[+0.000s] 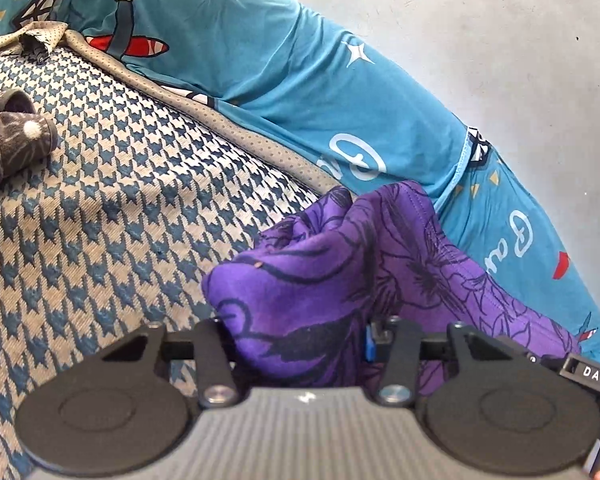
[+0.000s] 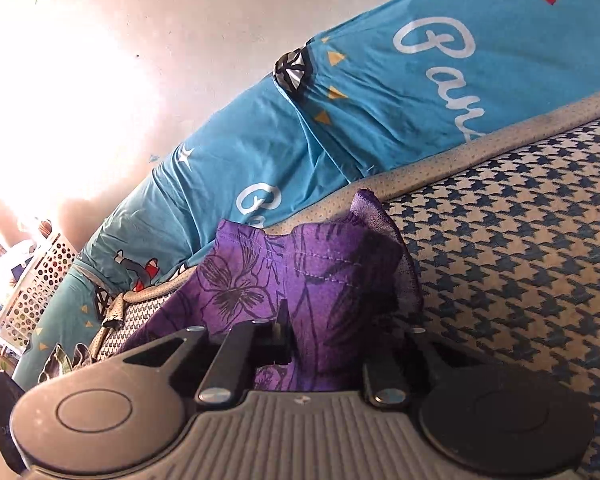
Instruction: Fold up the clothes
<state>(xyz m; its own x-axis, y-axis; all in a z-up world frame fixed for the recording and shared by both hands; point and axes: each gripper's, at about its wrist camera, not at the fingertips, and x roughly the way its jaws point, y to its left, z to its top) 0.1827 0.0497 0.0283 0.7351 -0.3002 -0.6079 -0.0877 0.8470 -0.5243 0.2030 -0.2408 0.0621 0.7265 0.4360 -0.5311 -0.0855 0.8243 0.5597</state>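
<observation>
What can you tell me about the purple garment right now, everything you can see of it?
The purple garment is thin, soft fabric printed with dark line-drawn flowers, with a stitched hem visible in the right wrist view. It is bunched and crumpled, not flat. The left tongs and right tongs are each clamped on a bunch of it. It sits over the blue-and-cream houndstooth cover, close to the teal printed bedding behind.

My grippers black and grey; purple garment with dark floral print; blue-beige houndstooth cover; teal printed pillow.
</observation>
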